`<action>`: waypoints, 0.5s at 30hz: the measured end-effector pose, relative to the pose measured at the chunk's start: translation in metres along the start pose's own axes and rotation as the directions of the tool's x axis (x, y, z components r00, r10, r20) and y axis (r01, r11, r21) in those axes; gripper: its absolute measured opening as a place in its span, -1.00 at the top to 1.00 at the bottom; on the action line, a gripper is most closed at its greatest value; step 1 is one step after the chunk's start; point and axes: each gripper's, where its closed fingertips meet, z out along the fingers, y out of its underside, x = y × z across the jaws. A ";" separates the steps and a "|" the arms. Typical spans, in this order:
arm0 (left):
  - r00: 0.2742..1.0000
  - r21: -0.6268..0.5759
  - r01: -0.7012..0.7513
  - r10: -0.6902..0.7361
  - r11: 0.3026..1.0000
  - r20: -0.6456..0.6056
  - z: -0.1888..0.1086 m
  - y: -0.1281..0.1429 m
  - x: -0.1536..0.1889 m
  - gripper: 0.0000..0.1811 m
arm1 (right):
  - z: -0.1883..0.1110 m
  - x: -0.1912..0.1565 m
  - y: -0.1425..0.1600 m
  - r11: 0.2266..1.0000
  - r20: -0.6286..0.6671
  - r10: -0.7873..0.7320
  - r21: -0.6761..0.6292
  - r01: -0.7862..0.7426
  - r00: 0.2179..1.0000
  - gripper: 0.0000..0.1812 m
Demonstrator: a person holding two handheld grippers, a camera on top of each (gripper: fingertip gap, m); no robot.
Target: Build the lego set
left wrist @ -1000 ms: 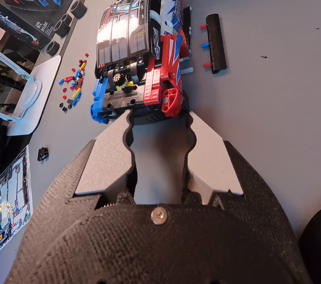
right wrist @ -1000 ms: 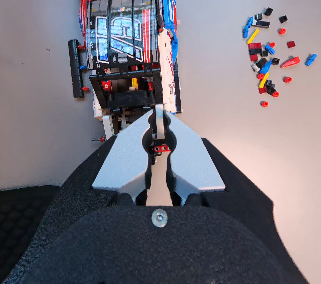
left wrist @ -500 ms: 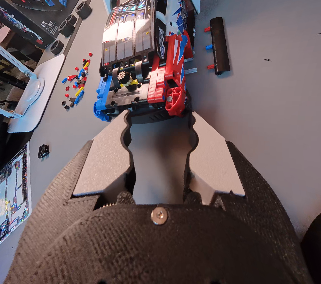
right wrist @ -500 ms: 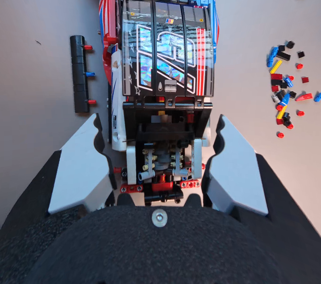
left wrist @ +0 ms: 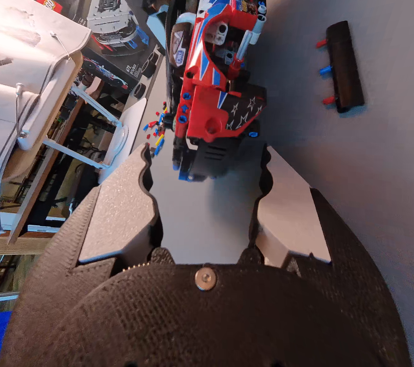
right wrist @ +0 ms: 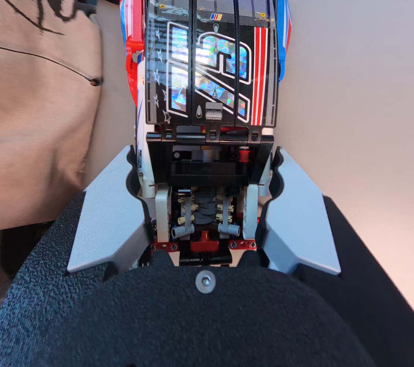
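1. A plain grey surface carries the build; past its left edge in the left wrist view stands a black product box printed with a white car, and beyond that a cluttered room.
2. The lego car, with a black roof, red and blue sides and a white front section, is tipped so that its red flank faces the left wrist camera.
3. The right tool is clamped on the car's near end, one grey finger pressing each side beside the exposed engine parts.
4. The left tool stands apart, its fingers spread and holding nothing, with the car's black end piece just beyond their tips.
5. A black bar with red and blue pins lies on the surface to the right of the car, apart from it.
6. A scatter of small loose pieces, red, blue, yellow and black, lies to the left of the car.
7. Loose black tyres sit near the box at the left edge.
8. A person's beige garment fills the left of the right wrist view.
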 end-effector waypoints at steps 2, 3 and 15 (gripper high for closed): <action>1.000 0.039 0.001 -0.002 0.999 0.014 0.013 -0.010 -0.009 0.12 | -0.002 -0.005 -0.004 0.998 0.121 0.055 0.001 -0.056 0.991 -0.31; 1.000 0.066 -0.009 0.010 0.998 -0.023 0.016 -0.015 -0.006 0.24 | -0.003 -0.006 -0.004 0.997 0.159 0.073 -0.002 -0.074 0.985 -0.31; 0.588 -0.058 0.773 -0.747 0.632 -0.310 0.017 -0.010 -0.026 0.27 | -0.098 0.005 0.011 0.915 -0.680 0.014 0.305 0.265 0.733 -0.21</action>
